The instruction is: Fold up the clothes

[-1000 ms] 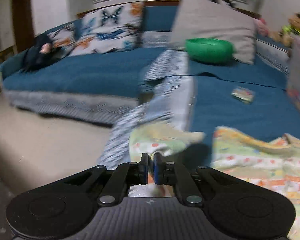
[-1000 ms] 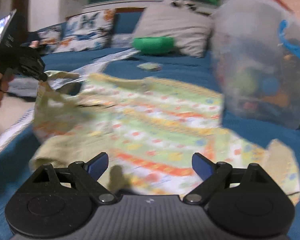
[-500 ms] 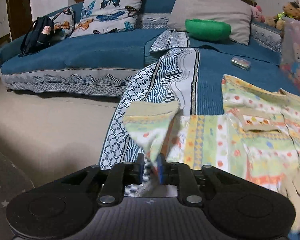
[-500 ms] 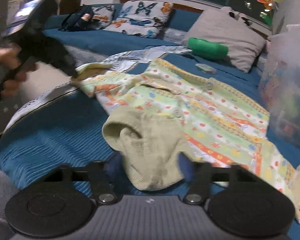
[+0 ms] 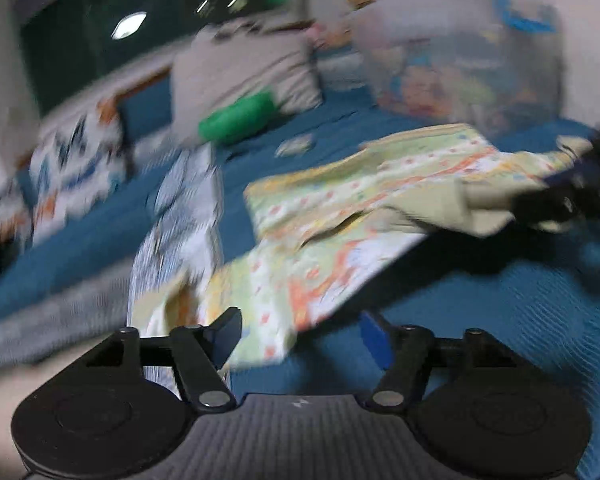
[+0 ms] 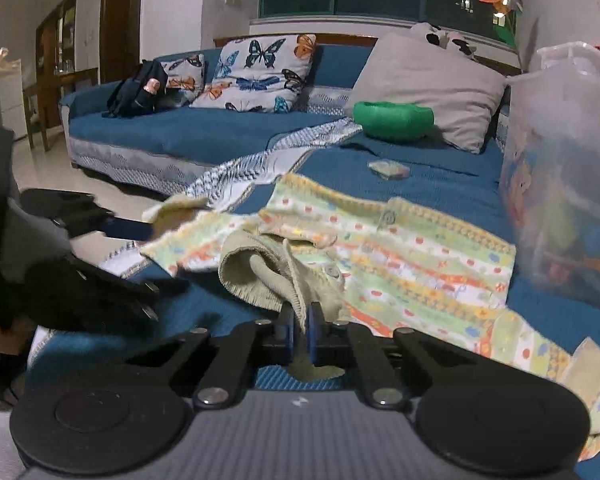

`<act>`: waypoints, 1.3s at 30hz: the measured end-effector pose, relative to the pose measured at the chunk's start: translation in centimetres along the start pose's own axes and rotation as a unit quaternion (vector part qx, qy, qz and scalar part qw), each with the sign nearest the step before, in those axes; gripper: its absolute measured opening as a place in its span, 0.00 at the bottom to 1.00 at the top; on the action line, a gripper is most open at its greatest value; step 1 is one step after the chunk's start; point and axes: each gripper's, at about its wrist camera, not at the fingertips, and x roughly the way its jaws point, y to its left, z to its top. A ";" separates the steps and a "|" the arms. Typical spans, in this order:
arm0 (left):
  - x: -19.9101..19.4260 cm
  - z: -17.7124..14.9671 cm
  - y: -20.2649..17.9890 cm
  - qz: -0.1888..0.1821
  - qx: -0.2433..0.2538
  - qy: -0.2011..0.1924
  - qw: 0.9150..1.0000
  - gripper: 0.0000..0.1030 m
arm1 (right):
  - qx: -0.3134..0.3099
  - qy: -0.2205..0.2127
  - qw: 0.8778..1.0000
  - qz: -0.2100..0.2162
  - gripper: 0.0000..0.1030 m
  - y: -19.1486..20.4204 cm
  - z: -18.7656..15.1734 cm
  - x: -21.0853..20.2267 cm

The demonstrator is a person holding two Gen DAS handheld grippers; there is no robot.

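Since the earlier frame my left gripper (image 5: 300, 336) let go its sleeve, jaws opening on nothing, while my right gripper (image 6: 299, 334) has clamped the beige ribbed cuff (image 6: 260, 276) of the pastel patterned cotton top (image 6: 412, 256) lying across the blue sofa seat's (image 6: 420, 160) near edge, right hand nearer.

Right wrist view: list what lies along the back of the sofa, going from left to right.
Dark backpack → small butterfly cushion → large butterfly cushion → green bowl-like thing → grey pillow → clear plastic bin.
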 end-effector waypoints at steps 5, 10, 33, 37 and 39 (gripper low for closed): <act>1.7 0.0 -4.1 0.029 0.131 -0.036 0.990 0.52 | 0.001 -0.001 1.000 0.004 0.05 -0.3 0.6 -0.5; 1.9 0.4 -4.0 0.003 0.131 -0.036 0.991 0.09 | -0.013 0.002 1.000 0.010 0.05 -0.1 0.3 -1.2; -6.9 -1.7 3.3 -0.146 0.018 0.007 0.989 0.46 | 0.018 0.051 0.997 0.054 0.44 -3.0 -2.4 -6.8; -6.8 -0.9 5.4 -0.120 -0.023 0.002 0.992 0.51 | 0.069 0.044 0.995 -0.056 0.50 -8.8 -2.6 -6.0; -5.9 -0.4 5.6 -0.106 -0.041 0.004 0.993 0.54 | 0.096 0.051 0.988 -0.109 0.55 -11.5 -3.0 -4.9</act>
